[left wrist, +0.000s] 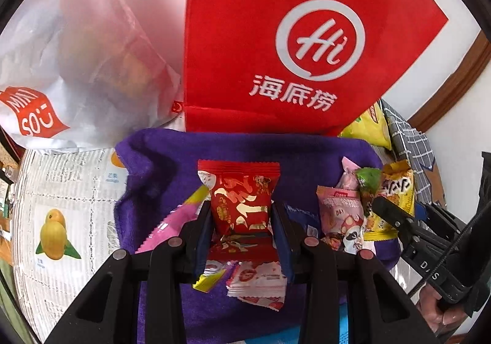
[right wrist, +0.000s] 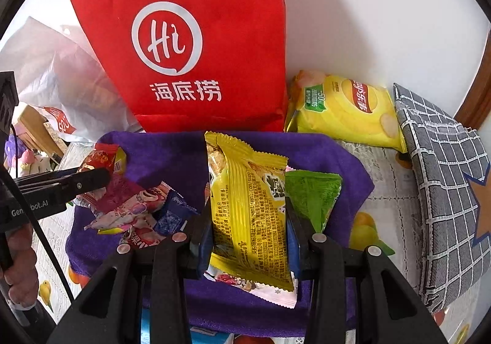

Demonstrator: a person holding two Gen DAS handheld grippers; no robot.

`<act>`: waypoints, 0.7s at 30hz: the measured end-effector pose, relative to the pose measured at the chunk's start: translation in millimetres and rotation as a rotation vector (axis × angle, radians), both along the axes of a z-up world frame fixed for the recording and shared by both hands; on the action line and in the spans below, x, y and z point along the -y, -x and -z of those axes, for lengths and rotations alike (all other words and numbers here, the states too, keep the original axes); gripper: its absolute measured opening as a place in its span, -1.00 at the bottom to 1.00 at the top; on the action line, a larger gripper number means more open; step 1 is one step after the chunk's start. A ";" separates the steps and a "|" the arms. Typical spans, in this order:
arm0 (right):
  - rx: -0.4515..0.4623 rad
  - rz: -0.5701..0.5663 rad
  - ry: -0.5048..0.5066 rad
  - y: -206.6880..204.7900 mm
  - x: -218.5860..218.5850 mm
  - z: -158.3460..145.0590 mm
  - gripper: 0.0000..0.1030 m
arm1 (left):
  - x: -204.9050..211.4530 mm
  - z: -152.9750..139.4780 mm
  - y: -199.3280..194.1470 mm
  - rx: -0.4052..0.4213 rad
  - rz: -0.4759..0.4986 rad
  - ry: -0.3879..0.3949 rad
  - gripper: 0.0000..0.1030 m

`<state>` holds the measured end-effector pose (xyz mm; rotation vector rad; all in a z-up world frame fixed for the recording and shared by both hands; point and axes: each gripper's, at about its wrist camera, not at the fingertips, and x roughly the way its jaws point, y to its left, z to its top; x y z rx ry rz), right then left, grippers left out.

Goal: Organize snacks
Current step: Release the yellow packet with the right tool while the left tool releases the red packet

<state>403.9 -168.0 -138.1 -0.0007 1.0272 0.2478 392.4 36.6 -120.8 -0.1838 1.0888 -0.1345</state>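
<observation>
Through the left wrist camera I see my left tongs [left wrist: 242, 221] closed on a red snack packet [left wrist: 245, 206], which stands upright at the centre of the frame, pinched on both sides by the pads. Under it lies a purple towel [left wrist: 159, 169] spread on the worktop [left wrist: 61, 178], which is covered by a fruit-print cloth. Loose packets lie on the towel: a pink wrapper [left wrist: 172, 224] at lower left of the tongs, a white-and-red one [left wrist: 260, 282] below them, and a small heap at right with a pink packet [left wrist: 340, 215]. At the right edge the right tongs [left wrist: 383, 206] reach in from the lower right. A red Haidilao bag [left wrist: 276, 37] stands behind the towel, a white Miniso bag [left wrist: 76, 68] at upper left.

Through the right wrist camera my right tongs [right wrist: 248, 221] grip a yellow snack packet [right wrist: 245, 206], upright at centre frame. A green packet [right wrist: 313, 196] leans just beside its right edge. At left the left tongs [right wrist: 92, 178] hold the red packet over a heap of wrappers [right wrist: 135, 209] on the towel. A yellow crisps bag [right wrist: 346, 108] lies at upper right beside the red bag, and a grey checked cloth [right wrist: 445, 175] fills the right edge.
</observation>
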 end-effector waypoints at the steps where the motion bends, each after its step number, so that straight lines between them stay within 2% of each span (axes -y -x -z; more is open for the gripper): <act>1: -0.004 0.002 -0.001 -0.3 -0.2 1.2 -0.24 | 2.2 0.7 0.2 0.001 0.004 -0.006 -0.31; 21: -0.014 -0.010 0.026 -0.8 -9.4 5.5 -0.20 | 10.8 6.4 -1.3 -0.007 0.037 -0.033 -0.28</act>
